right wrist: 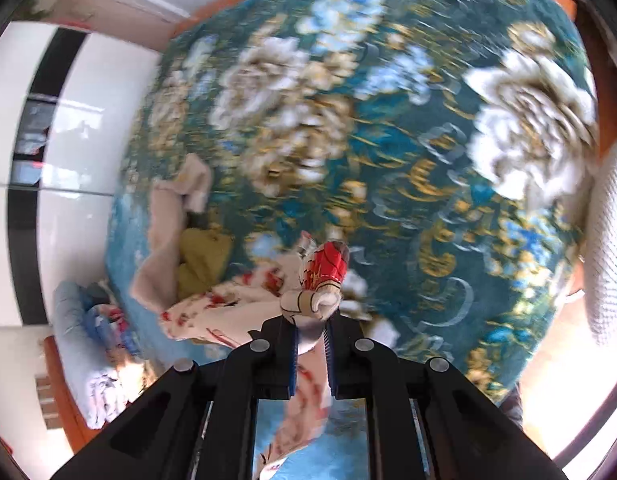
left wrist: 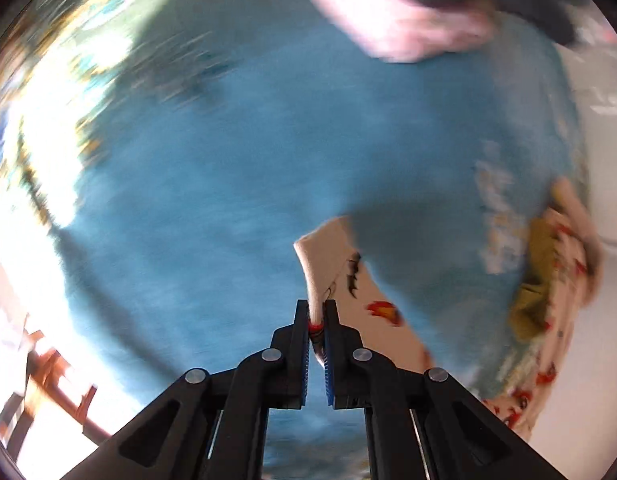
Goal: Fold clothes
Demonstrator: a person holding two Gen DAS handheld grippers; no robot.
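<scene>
A bed covered by a teal blanket [left wrist: 228, 200] with big white and gold flowers fills both views, white wall panels beyond its edge; both views are motion-blurred. The left gripper [left wrist: 316, 312] is clenched on a corner of the cream garment [left wrist: 372, 296] with red prints, which runs from the jaws rightward across the blanket toward a bunched heap near the bed's right edge, where an olive cloth [left wrist: 532, 292] lies against it. The right gripper [right wrist: 312, 320] grips a rolled wad of the same garment [right wrist: 236, 308], the rest trailing left to that heap. Its long axis seems to span the two grippers, so stretching it flat looks like the next need. No containers are visible.
</scene>
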